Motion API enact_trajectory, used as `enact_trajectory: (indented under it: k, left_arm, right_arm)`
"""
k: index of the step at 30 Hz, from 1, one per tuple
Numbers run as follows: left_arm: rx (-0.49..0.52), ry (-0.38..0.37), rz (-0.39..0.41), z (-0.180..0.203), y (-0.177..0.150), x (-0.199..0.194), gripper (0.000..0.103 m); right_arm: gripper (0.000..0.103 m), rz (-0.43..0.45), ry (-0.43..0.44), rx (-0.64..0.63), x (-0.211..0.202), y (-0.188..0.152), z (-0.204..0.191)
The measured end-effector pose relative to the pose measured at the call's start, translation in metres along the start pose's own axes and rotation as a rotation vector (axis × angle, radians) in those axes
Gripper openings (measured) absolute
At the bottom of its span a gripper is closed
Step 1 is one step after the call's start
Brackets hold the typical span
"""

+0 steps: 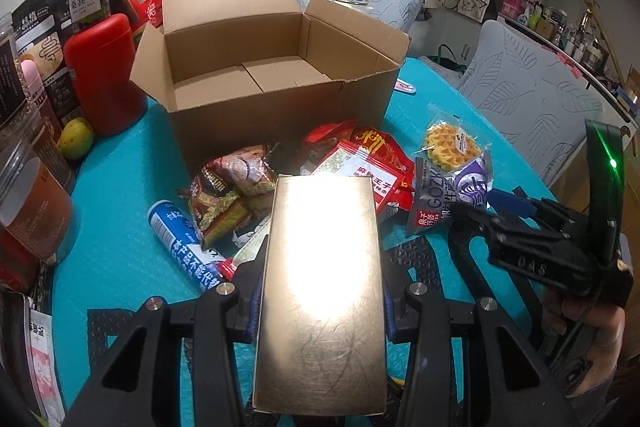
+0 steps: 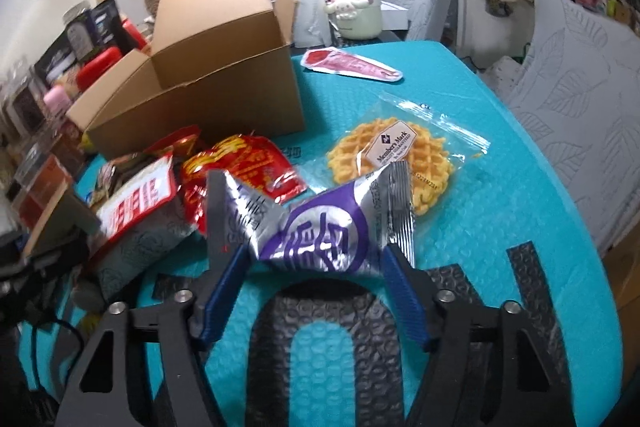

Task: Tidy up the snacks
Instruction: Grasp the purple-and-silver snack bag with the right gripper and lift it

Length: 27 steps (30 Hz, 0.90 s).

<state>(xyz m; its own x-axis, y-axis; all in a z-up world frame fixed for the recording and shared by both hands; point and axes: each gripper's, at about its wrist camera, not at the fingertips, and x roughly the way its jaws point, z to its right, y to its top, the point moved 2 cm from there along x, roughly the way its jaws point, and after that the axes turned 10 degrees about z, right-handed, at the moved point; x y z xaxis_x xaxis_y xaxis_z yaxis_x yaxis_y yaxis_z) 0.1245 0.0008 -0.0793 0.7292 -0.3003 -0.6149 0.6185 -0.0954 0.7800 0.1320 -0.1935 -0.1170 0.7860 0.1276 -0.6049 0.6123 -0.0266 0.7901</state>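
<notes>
My left gripper (image 1: 320,287) is shut on a shiny gold box (image 1: 320,259), held upright above the teal table mat (image 1: 120,187). An open, empty cardboard box (image 1: 280,99) stands just beyond a heap of snacks: red packets (image 1: 360,163), a brown packet (image 1: 228,187), a blue-and-white tube (image 1: 180,239) and a waffle in clear wrap (image 2: 392,155). My right gripper (image 2: 312,255) is shut on a purple-and-silver packet (image 2: 320,227), which crumples between the blue pads (image 2: 224,279). In the left wrist view that gripper (image 1: 496,203) sits at the right, held by a hand (image 1: 592,331).
A red canister (image 1: 104,75), several jars (image 1: 32,203) and a green fruit (image 1: 76,139) crowd the table's left side. A pink-red packet (image 2: 352,65) lies behind the waffle, and a cream jug (image 2: 356,3) stands at the back. A grey chair (image 2: 580,127) is on the right.
</notes>
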Motion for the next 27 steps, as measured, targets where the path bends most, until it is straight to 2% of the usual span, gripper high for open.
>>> enact_trajectory:
  k: [4,6,7,8,12,18,24,27]
  left_arm:
    - [-0.006,-0.003,0.005,-0.001,0.001,-0.003,0.043]
    - [-0.006,-0.005,0.004,0.0,0.002,-0.002,0.043]
    - [-0.004,-0.005,0.004,0.001,0.003,-0.002,0.043]
    - [-0.002,-0.006,0.003,0.002,0.005,-0.002,0.043]
    - [0.008,-0.009,0.001,0.007,0.014,0.001,0.043]
    - [0.016,-0.016,0.0,0.017,0.029,0.011,0.043]
    - [0.022,-0.035,-0.012,0.027,0.04,0.025,0.043]
    - [0.022,-0.037,-0.017,0.028,0.044,0.029,0.043]
  right_arm:
    - [0.063,-0.005,0.046,-0.014,-0.013,-0.004,-0.003]
    - [0.071,0.006,0.027,-0.014,-0.017,-0.001,0.0]
    - [0.082,0.014,0.001,-0.028,-0.017,0.001,0.001]
    - [0.088,0.016,-0.015,-0.037,-0.017,0.003,0.002]
    - [0.091,-0.008,-0.003,-0.058,-0.008,0.007,0.007]
    - [0.091,-0.049,0.073,-0.032,0.012,0.017,0.02]
    - [0.093,-0.076,0.18,0.047,0.027,0.023,0.033]
    - [0.079,-0.071,0.206,0.062,0.024,0.023,0.036]
